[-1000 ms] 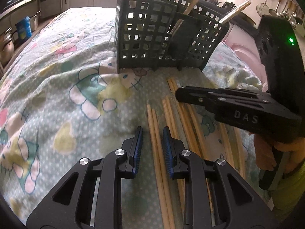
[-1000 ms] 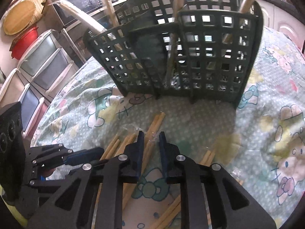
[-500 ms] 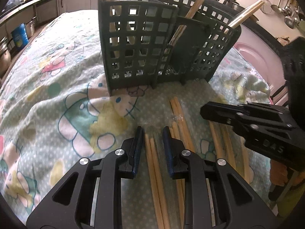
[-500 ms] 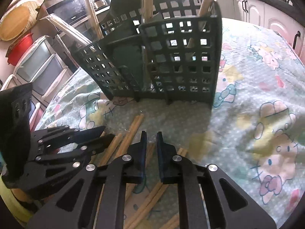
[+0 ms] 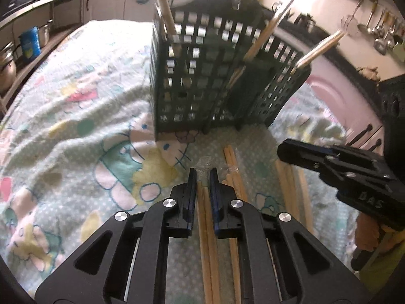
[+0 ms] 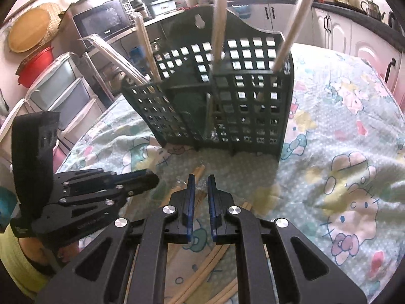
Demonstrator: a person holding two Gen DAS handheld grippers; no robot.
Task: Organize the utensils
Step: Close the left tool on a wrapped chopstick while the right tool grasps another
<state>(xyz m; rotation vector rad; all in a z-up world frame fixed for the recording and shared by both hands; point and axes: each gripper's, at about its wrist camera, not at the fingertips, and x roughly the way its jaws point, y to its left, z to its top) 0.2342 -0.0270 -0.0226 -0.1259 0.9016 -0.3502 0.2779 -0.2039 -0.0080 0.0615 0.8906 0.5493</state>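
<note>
A dark green slotted utensil caddy stands on the patterned cloth with several chopsticks upright in it; it also shows in the right wrist view. Wrapped wooden chopstick pairs lie on the cloth in front of it. My left gripper is shut on one wrapped chopstick pair, which runs back between its fingers. My right gripper hovers low over the loose chopsticks, its jaws narrowly apart with nothing clearly held. The right gripper also shows in the left wrist view.
The Hello Kitty cloth covers the whole table and is rumpled at the left. Kitchen counters with pots lie beyond the table's far left edge. Plastic drawers and a microwave stand behind the caddy in the right wrist view.
My left gripper moved forward along the chopstick pair toward the caddy and its jaws closed onto it. My right gripper drew back a little from the caddy.
</note>
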